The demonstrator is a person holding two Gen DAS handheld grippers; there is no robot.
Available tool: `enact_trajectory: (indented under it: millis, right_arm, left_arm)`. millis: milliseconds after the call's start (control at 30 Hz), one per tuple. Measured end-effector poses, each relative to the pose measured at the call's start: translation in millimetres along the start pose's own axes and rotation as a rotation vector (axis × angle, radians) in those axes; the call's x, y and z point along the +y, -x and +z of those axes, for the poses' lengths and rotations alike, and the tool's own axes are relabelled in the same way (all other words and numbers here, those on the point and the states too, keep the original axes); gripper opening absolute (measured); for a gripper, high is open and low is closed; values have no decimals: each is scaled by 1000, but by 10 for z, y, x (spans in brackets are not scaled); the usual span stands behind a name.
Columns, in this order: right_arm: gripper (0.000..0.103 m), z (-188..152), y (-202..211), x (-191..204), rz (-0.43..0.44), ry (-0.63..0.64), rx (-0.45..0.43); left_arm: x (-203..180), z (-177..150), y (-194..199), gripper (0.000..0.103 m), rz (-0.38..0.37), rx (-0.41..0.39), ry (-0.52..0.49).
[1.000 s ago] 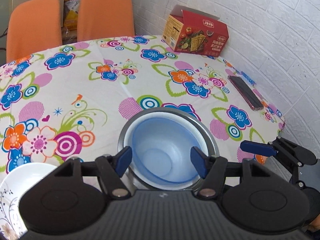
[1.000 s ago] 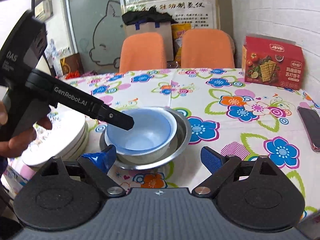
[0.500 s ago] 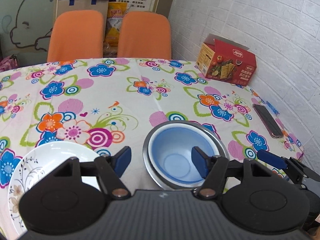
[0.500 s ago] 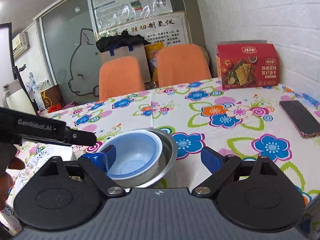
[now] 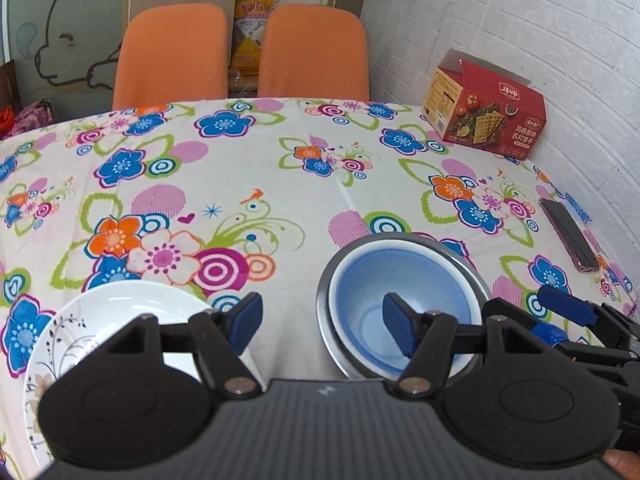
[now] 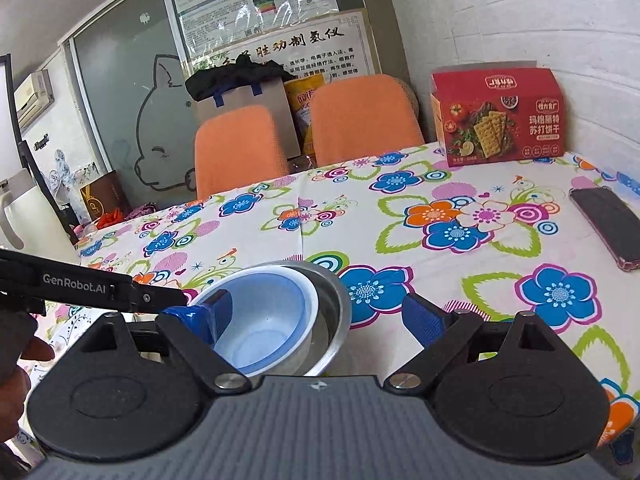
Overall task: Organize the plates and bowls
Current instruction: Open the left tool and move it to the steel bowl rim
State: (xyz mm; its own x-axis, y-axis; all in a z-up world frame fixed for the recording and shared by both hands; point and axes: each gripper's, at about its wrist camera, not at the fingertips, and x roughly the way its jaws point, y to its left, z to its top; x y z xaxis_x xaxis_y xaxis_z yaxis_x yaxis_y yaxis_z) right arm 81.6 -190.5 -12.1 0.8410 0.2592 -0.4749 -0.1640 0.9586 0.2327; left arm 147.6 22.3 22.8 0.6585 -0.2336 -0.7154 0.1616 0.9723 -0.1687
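Bowls sit nested on the floral tablecloth (image 5: 280,168): a blue plastic bowl (image 5: 396,300) inside a steel bowl (image 5: 478,280). The left gripper (image 5: 322,320) hangs spread wide and empty, its right finger over the blue bowl, its left beside the white plate (image 5: 100,320) left of the steel bowl. The right gripper (image 6: 316,316), equally wide and empty, straddles the steel bowl (image 6: 336,300).

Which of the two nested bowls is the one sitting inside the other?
The blue plastic bowl is the inner one; it sits nested inside the wider metal bowl, whose shiny rim shows around it. The white plate lies apart.
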Motion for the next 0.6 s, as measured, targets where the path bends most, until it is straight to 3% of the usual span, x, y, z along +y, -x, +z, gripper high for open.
enact_trajectory:
  millis: [600]
  right_arm:
    - [79, 29, -296, -36, 39, -4, 72]
  left_arm:
    - [-41, 96, -354, 66, 25, 78, -38]
